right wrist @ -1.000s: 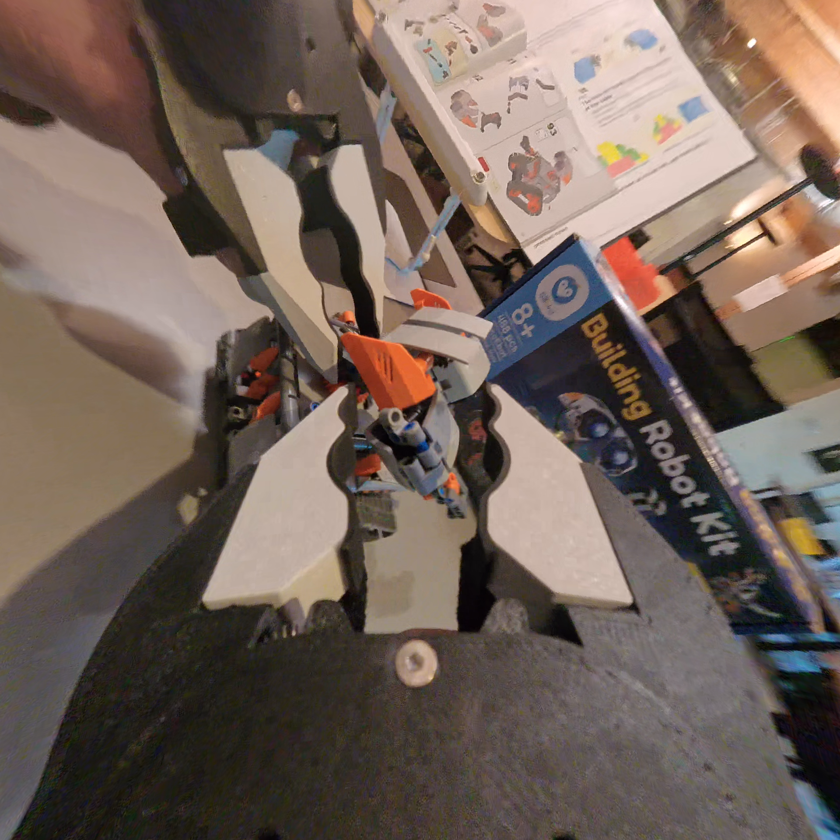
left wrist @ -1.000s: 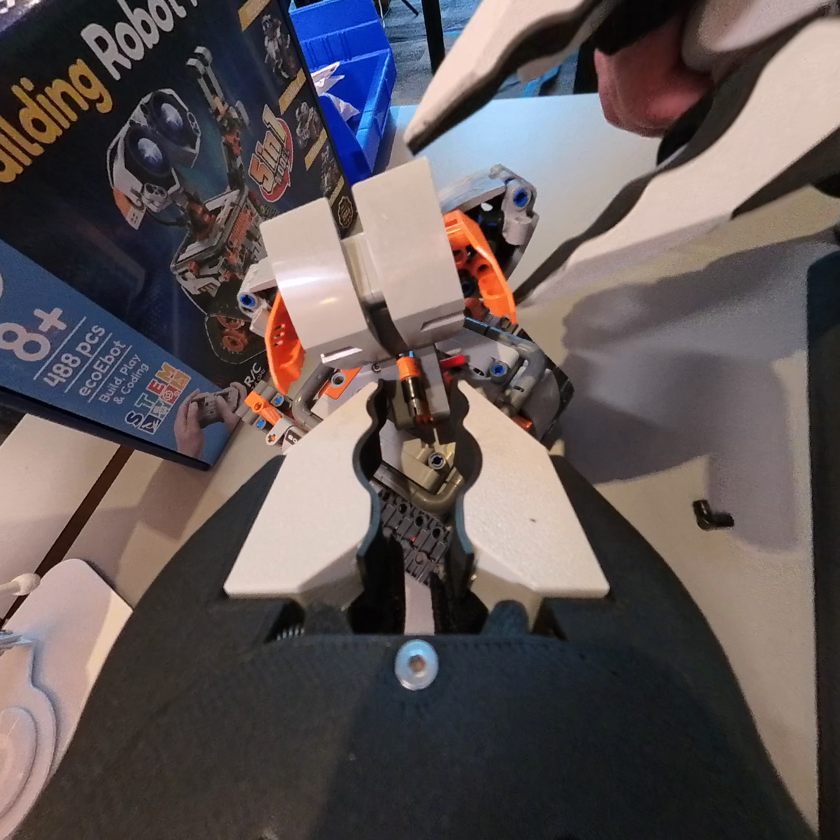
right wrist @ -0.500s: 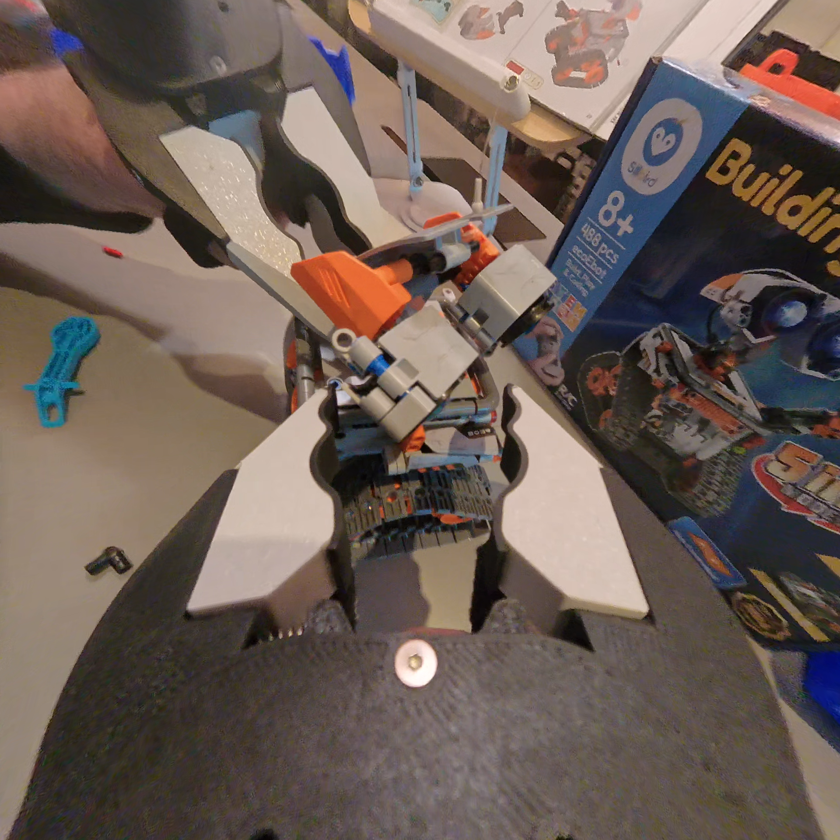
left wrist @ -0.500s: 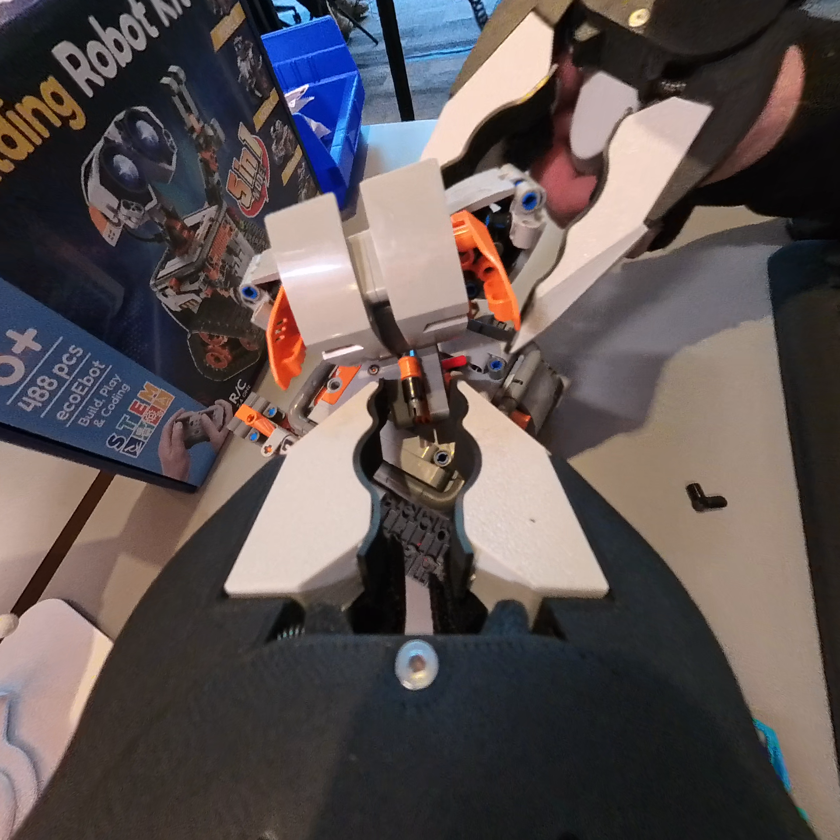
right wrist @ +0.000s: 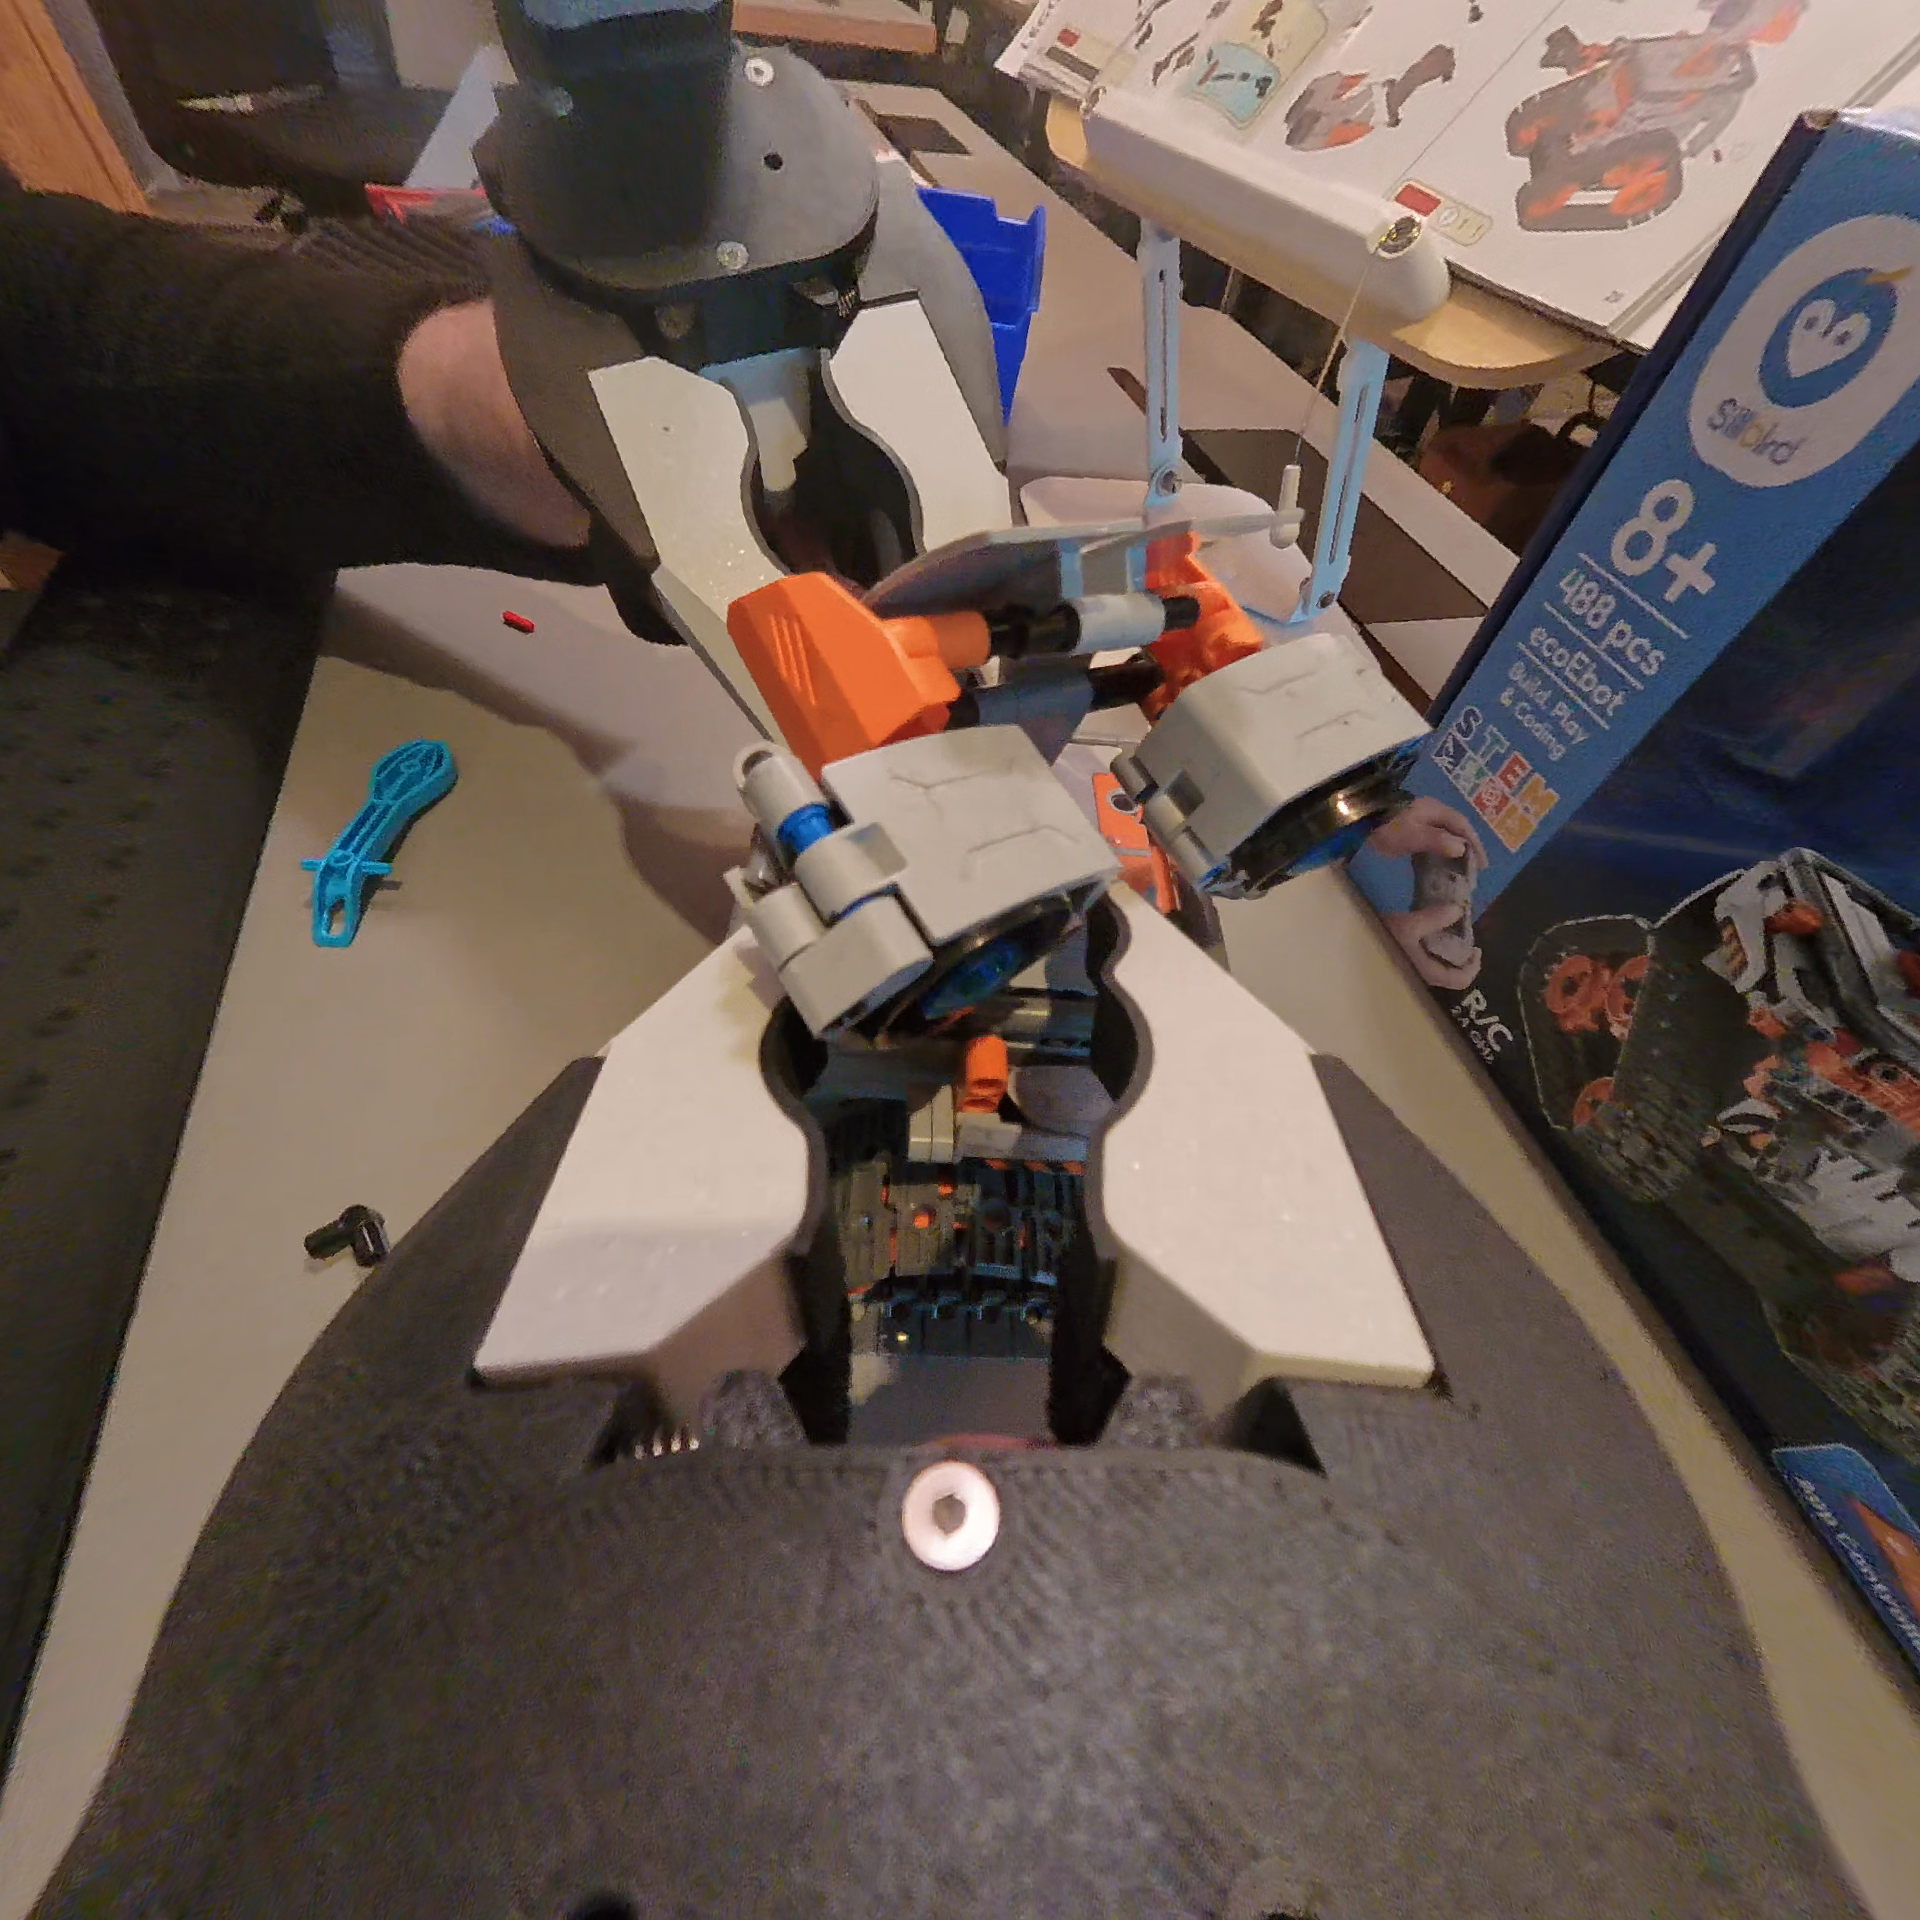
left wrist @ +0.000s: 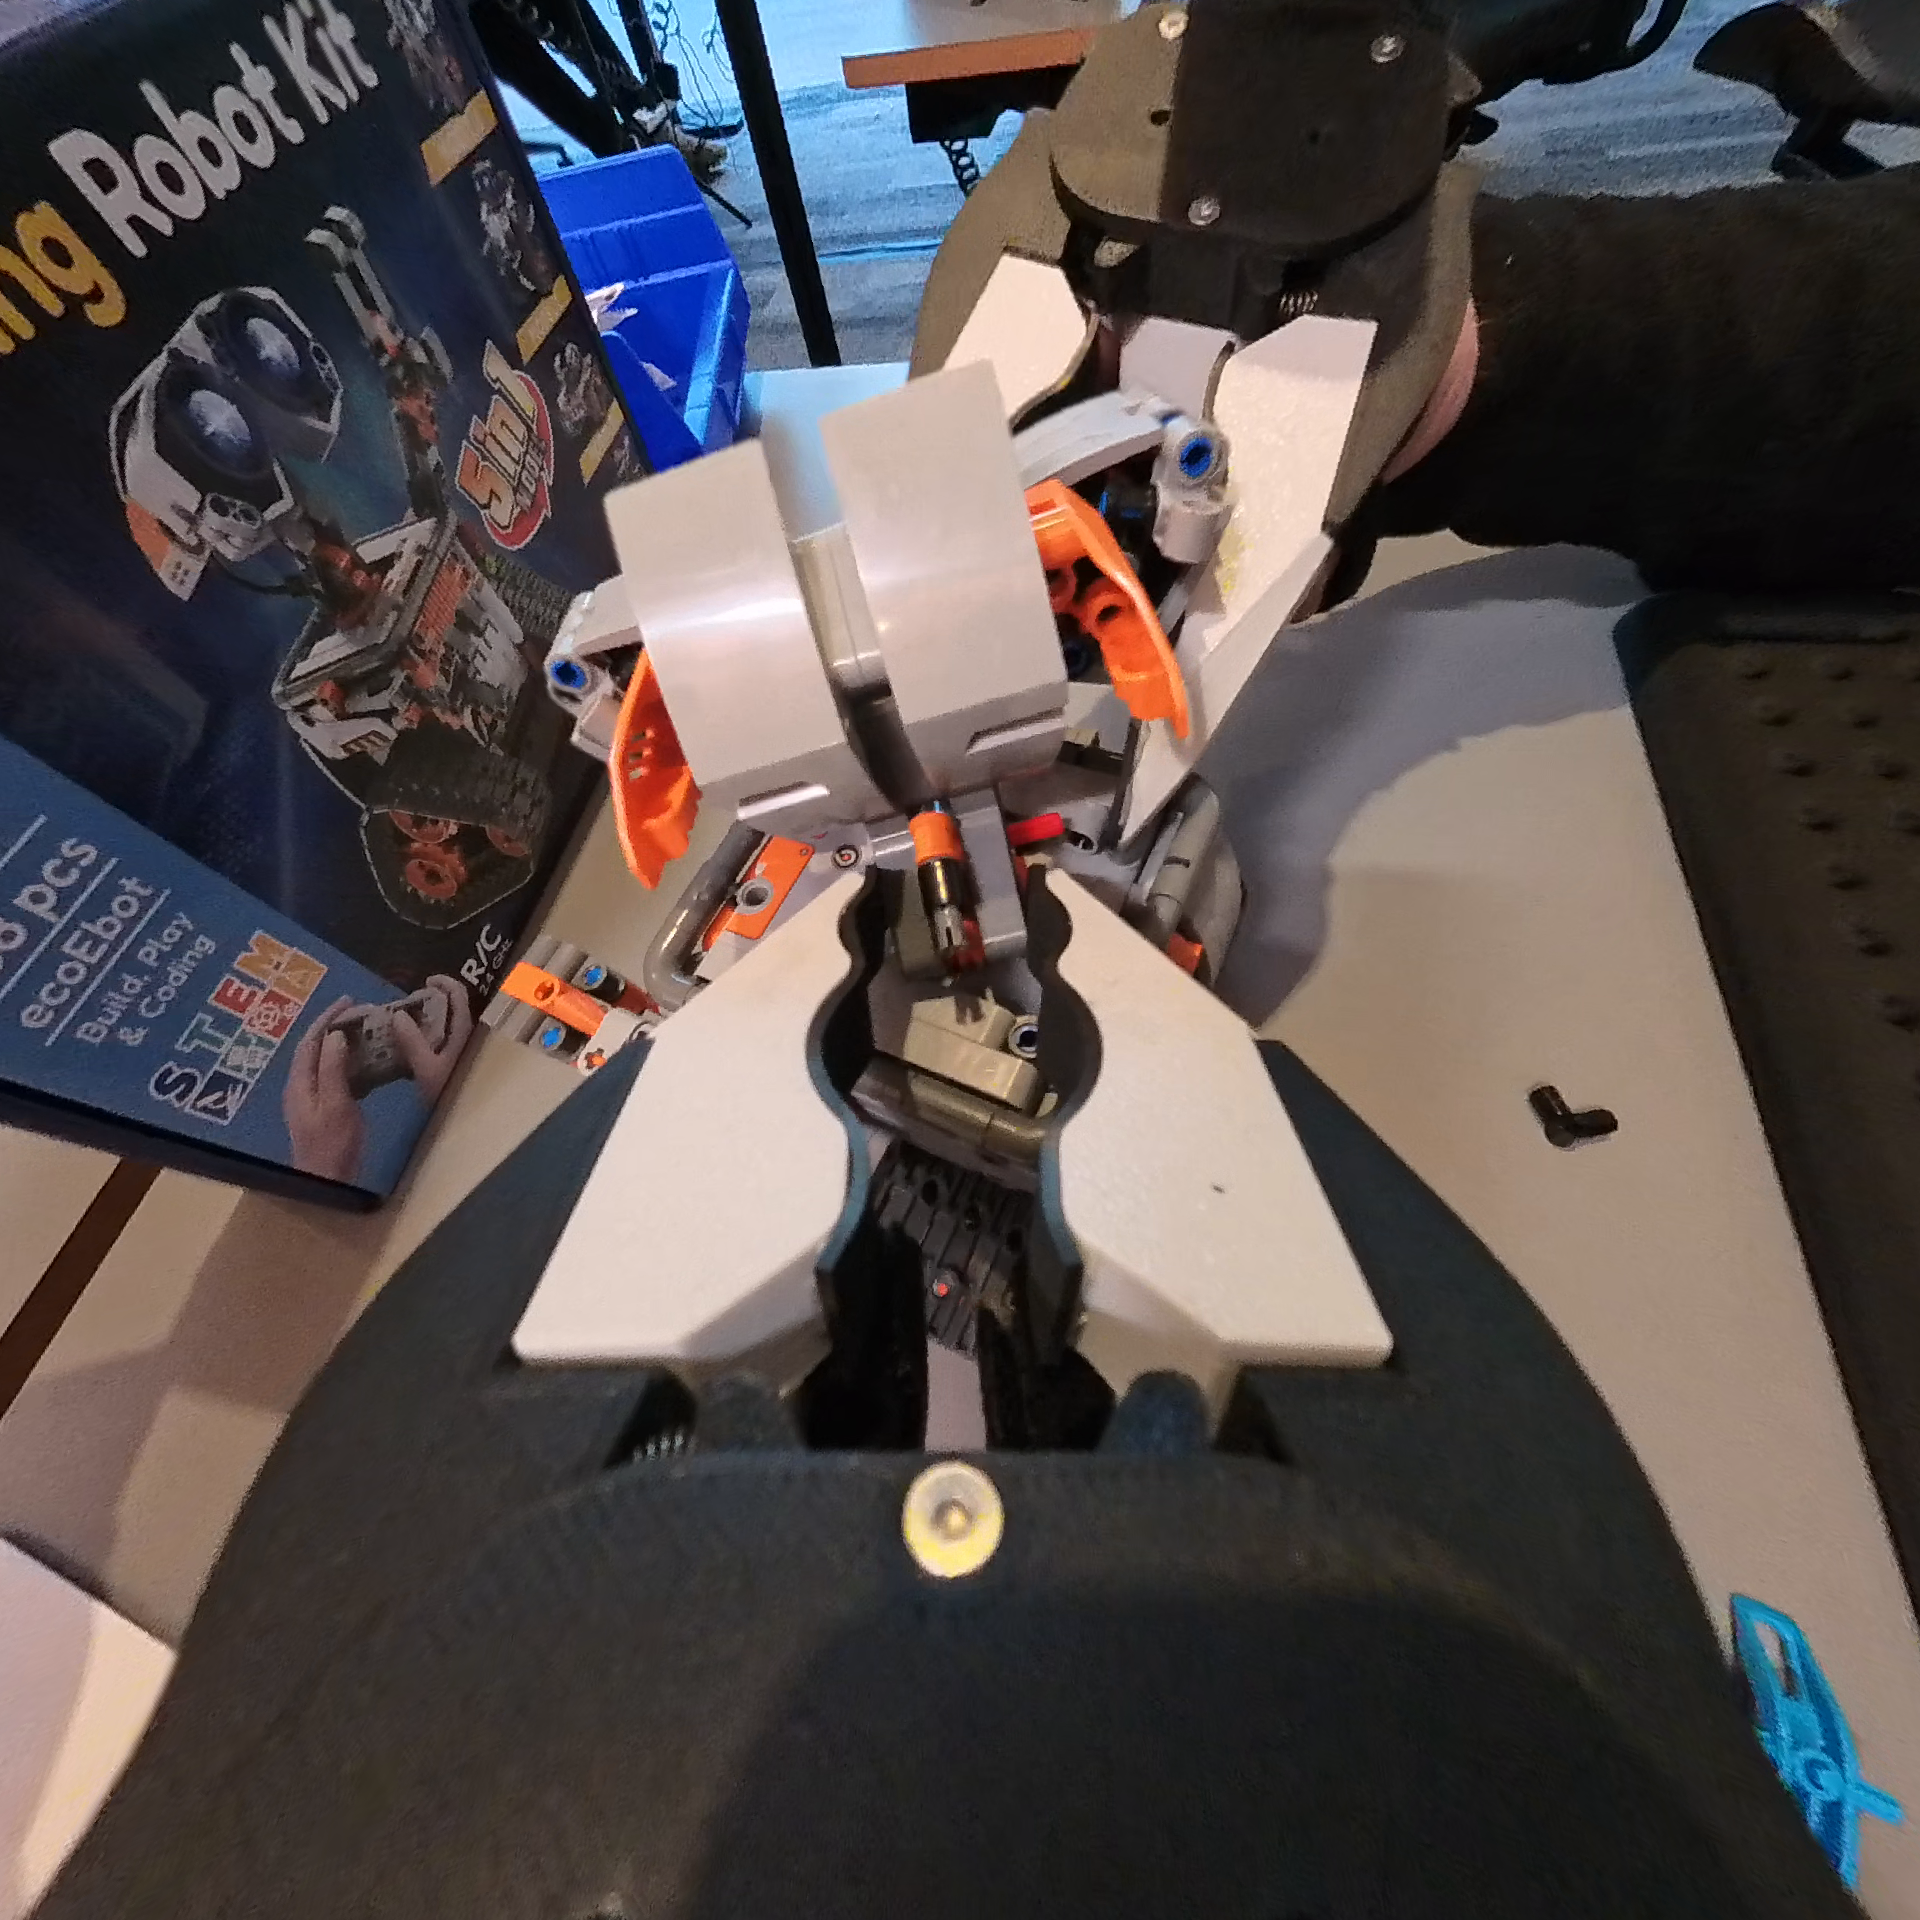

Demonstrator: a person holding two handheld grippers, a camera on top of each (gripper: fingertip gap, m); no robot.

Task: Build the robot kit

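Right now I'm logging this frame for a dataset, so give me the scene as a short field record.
left gripper: shut on brick robot model's rear post
right gripper: jaws apart around the model's side, contact unclear
brick robot model: grey and orange, tracked, on the table
kit box: upright, beside the model
loose parts: black connector, blue tool
instruction booklet: on a stand behind
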